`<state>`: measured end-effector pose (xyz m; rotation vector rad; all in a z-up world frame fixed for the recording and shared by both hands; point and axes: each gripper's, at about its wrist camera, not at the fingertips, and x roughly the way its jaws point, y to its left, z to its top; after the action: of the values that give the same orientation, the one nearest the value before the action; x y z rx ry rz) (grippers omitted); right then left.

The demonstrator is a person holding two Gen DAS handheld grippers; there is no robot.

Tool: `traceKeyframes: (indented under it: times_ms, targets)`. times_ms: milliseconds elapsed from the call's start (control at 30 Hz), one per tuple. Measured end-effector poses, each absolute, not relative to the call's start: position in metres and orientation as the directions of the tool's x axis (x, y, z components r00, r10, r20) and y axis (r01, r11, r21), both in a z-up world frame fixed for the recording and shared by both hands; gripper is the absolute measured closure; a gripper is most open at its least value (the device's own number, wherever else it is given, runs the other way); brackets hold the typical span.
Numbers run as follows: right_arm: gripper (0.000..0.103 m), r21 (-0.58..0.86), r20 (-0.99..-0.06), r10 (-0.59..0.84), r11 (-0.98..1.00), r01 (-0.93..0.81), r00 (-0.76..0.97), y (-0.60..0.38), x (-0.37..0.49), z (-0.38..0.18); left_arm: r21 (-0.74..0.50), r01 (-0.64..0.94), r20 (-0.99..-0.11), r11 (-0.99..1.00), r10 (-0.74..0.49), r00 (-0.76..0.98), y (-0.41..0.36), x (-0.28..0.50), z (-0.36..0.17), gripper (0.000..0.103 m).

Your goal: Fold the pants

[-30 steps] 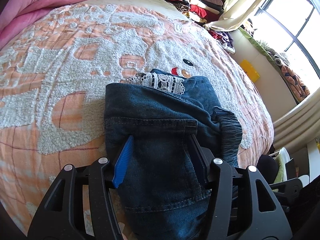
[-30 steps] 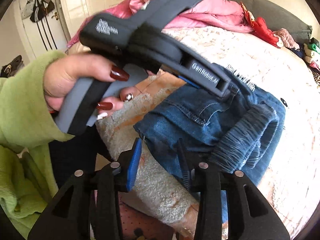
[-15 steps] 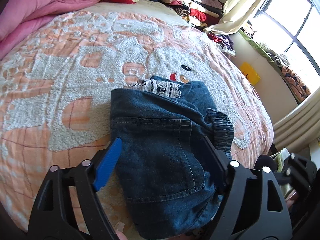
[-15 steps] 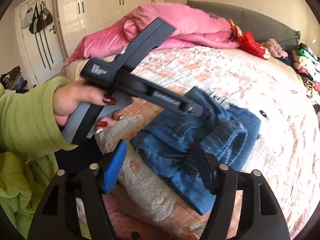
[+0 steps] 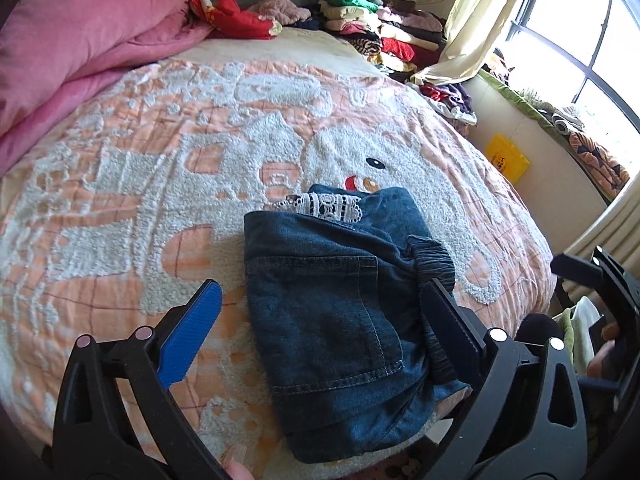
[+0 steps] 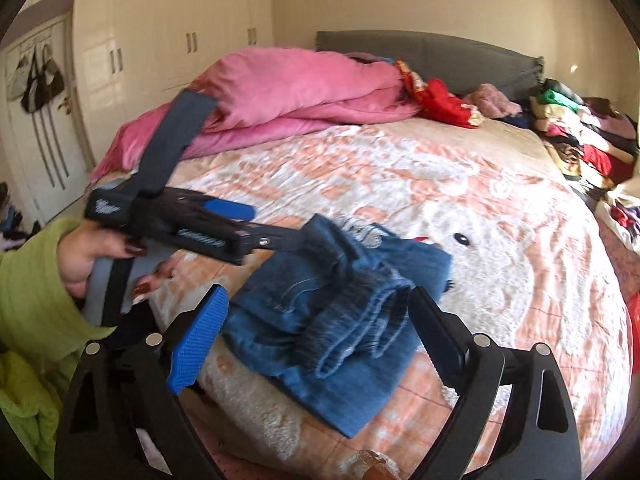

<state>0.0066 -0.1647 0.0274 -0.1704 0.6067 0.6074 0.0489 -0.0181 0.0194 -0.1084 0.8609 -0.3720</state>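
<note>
we release folded pants [image 5: 336,312], left gripper [image 5: 320,320] and right gripper [image 6: 316,332] jaws opening, lifted clear, nothing pinched, pants flat on bed [image 5: 120,200]

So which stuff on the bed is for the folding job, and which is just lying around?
For the job:
- folded jeans, lying on the bedspread
- left gripper, jaws opening, not pressing the jeans
- right gripper, jaws opening, not pressing them either

Just lying about:
- pink duvet
- red garment
- stacked clothes
- yellow box
</note>
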Motion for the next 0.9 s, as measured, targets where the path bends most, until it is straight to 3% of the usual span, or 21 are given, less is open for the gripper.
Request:
traceKeyframes:
  times_ms: [467, 833, 900]
  targets:
    - [0.011, 0.050, -0.595, 0.376, 0.899, -0.435, 0.710, -0.191, 0.024, 0.018, -0.237, 0.249, -0.729, 0.939, -0.341, 0.593, -0.007, 0.040, 0.009, 0.010]
    - [0.012, 0.112, -0.691, 0.296, 0.945, -0.307, 0.659, -0.214, 0.055, -0.013, -0.299, 0.207, -0.759, 0.932, -0.363, 0.540, 0.002, 0.046, -0.019, 0.010]
    - [0.016, 0.142, -0.713, 0.303, 0.946, -0.293, 0.633, -0.217, 0.062, -0.022, -0.310, 0.207, -0.761, 0.928, -0.373, 0.531, 0.001, 0.048, -0.023, 0.010]
